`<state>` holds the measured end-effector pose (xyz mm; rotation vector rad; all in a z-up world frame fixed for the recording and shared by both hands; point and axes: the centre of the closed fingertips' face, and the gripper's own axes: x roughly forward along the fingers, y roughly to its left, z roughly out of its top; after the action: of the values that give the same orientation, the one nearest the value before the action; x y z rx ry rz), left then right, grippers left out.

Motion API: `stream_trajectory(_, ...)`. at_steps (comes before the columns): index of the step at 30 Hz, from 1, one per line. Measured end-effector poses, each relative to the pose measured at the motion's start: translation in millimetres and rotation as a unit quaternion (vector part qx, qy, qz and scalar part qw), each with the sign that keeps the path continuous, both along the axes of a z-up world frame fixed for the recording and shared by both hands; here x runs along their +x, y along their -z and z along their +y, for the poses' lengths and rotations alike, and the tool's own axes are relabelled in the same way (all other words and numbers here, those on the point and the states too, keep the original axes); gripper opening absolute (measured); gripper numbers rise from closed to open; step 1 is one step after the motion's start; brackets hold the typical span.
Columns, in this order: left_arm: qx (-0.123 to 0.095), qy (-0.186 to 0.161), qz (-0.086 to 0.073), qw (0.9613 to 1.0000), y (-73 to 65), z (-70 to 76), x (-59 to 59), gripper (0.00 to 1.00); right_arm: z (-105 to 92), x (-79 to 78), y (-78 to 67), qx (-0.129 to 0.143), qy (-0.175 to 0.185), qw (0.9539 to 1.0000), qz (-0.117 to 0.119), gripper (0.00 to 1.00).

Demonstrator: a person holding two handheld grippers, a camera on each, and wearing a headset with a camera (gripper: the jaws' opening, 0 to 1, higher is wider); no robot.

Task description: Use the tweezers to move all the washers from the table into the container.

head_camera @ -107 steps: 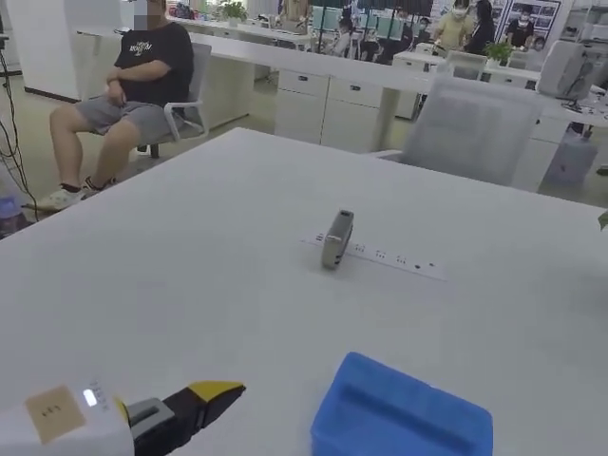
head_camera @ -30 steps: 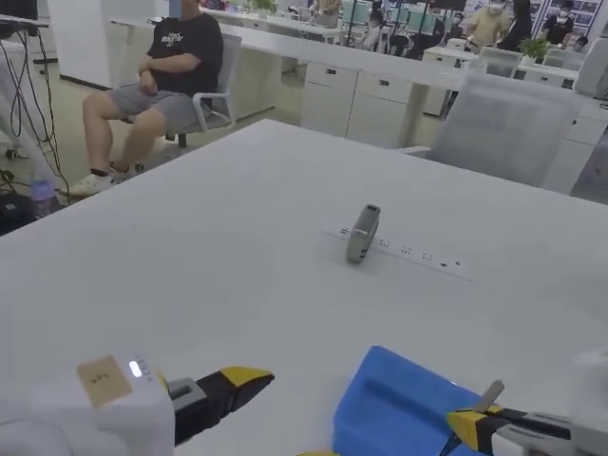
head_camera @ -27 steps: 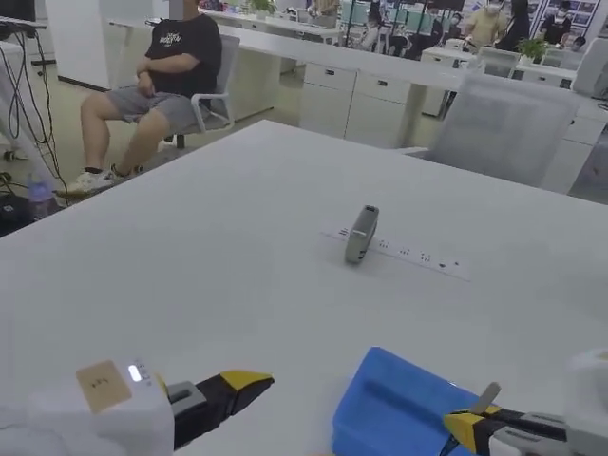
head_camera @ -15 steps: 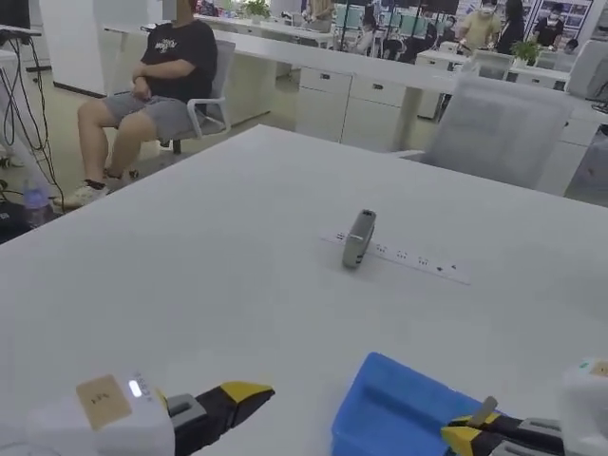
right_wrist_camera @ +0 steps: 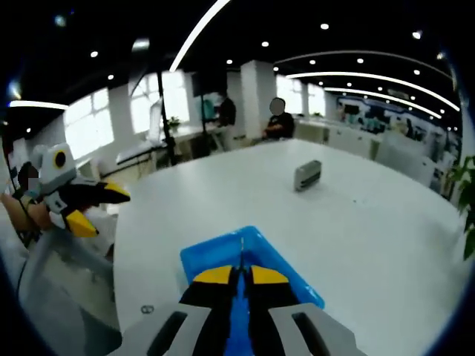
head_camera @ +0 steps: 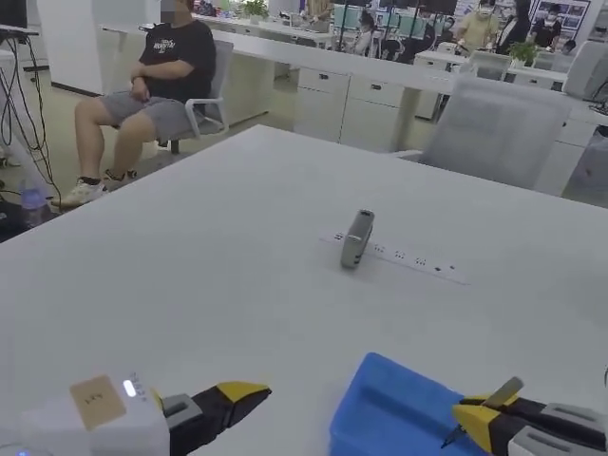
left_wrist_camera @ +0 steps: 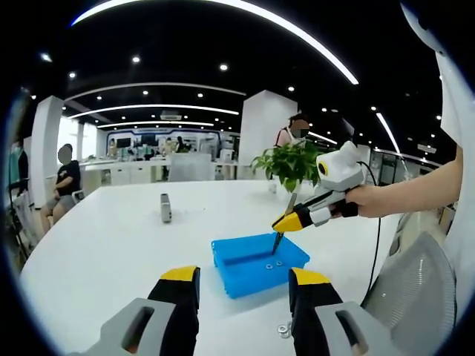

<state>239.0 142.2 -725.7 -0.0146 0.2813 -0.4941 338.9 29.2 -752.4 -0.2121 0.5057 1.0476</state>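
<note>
Container (head_camera: 399, 418) on white table (head_camera: 190, 266) — office desks (head_camera: 351, 95) behind

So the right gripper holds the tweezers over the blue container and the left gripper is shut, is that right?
No: the left gripper is open, as the left gripper view shows; the right gripper does hold the tweezers over the blue container.

One blue container (left_wrist_camera: 256, 283) on the table (head_camera: 190, 266); seemingly two washers (left_wrist_camera: 268, 262) inside it; one washer (left_wrist_camera: 283, 329) on the table; one pair of tweezers (left_wrist_camera: 282, 222); one left hand-held gripper (left_wrist_camera: 245, 276), one right hand-held gripper (right_wrist_camera: 239, 276); one grey device (head_camera: 356, 238); one power strip (head_camera: 408, 258).
</note>
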Motion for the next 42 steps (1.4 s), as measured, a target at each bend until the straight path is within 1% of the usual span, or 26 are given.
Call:
stream_trajectory(4,0.0,-0.001,-0.001,1.0,-0.4,0.2,0.1,0.47,3.1,-12.0,-9.9,0.006,-0.01,0.9999,-0.006,0.03)
stream_trajectory(8,-0.001,-0.002,-0.002,1.0,-1.1,0.6,0.3,0.46,7.3,-25.1,-15.0,0.021,-0.016,0.9996,0.004,0.03)
stream_trajectory(12,-0.002,-0.002,-0.004,1.0,-1.6,0.6,0.3,0.46,13.5,-38.3,-12.7,0.022,-0.029,0.9993,0.012,0.03)
stream_trajectory(14,-0.002,-0.002,-0.005,1.0,-2.0,0.6,0.1,0.46,15.4,-42.2,-10.6,0.022,-0.031,0.9991,0.016,0.03)
stream_trajectory(17,-0.002,-0.004,-0.005,1.0,-2.4,1.3,0.1,0.46,23.0,-57.1,-1.7,0.026,-0.042,0.9981,0.036,0.03)
stream_trajectory(21,-0.006,-0.007,-0.007,0.9999,-3.5,2.5,0.2,0.46,31.4,-77.0,15.5,0.022,-0.063,0.9956,0.065,0.03)
stream_trajectory(24,-0.007,-0.008,-0.008,0.9999,-4.0,3.2,0.4,0.45,35.2,-86.6,26.2,0.018,-0.071,0.9941,0.079,0.03)
stream_trajectory(26,-0.008,-0.008,-0.009,0.9999,-4.4,3.3,0.4,0.45,37.5,-93.5,36.3,0.012,-0.076,0.993,0.09,0.03)
stream_trajectory(29,-0.009,-0.007,-0.009,0.9999,-4.5,3.1,0.3,0.44,38.8,-98.4,46.2,0.007,-0.078,0.9922,0.097,0.03)
stream_trajectory(32,-0.009,-0.006,-0.009,0.9999,-4.5,2.8,0.2,0.44,39.5,-100.0,53.8,0.001,-0.075,0.992,0.102,0.04)
stream_trajectory(35,-0.009,-0.005,-0.01,0.9999,-4.6,2.5,0.2,0.43,39.8,-100.8,57.7,0.001,-0.071,0.9919,0.105,0.04)
stream_trajectory(42,-0.01,-0.003,-0.012,0.9999,-5.3,2.1,0.2,0.43,39.7,-101.9,61.4,-0.002,-0.069,0.9917,0.108,0.04)
